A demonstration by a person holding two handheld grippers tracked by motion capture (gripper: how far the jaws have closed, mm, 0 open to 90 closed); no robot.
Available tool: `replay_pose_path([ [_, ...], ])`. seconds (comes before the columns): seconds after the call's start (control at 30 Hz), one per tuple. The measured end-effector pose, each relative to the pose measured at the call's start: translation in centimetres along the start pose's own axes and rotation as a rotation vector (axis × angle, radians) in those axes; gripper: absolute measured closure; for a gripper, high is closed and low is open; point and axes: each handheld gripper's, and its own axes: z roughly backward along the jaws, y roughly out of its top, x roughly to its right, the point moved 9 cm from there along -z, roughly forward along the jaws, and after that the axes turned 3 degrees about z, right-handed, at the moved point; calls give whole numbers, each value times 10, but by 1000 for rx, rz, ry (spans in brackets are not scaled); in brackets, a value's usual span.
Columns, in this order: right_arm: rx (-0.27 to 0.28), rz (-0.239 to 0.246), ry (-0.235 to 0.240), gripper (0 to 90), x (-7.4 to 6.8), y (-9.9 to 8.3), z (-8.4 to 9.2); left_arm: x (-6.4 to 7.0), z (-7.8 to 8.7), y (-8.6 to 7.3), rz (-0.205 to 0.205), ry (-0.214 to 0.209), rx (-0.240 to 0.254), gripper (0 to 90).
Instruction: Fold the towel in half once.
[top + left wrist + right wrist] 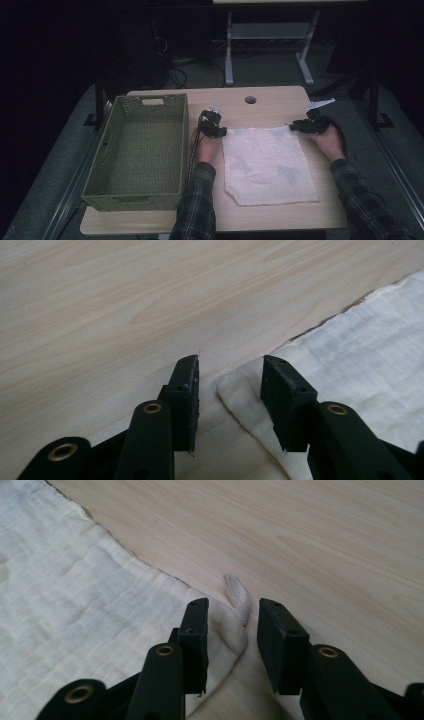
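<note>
White cloth [267, 165] lies spread flat on the table [280, 212], its near edge toward the person and its two far corners under the two tongs. No fold shows in it yet, so I judge the work to be at its start: both far corners are lined up for a pinch, neither is lifted. In the left gripper view the left tongs [230, 382] stand apart, straddling the rounded corner of the cloth, pads not pressing on it. In the right gripper view the right tongs [232, 625] also stand apart around the other corner, where a small woven loop [237, 600] sticks out past the hem; the gap looks a little narrower. Left to do, as I read it: close on both corners, raise them, then fold. To the left stands a green wicker basket [100, 172] with nothing in it, perhaps the cloth's destination.
</note>
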Motion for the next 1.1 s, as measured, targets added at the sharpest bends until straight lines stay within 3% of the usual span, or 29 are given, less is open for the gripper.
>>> replay_pose_path([
  [0.13,-4,16,-8,800,0,-1,1,4,0,0,-9,-16,0,718],
  [0.2,-3,15,0,839,0,-1,1,6,0,0,-6,-30,-2,811],
  [0.27,-11,20,-2,851,-1,-2,1,7,0,1,-20,-22,0,840],
  [0.47,14,37,-7,859,-2,3,7,7,8,8,-24,-19,25,857],
  [0.87,89,69,-16,860,-2,36,38,10,44,47,-30,-27,124,858],
  [1.1,132,68,14,860,-10,38,52,17,58,44,-37,-55,138,858],
])
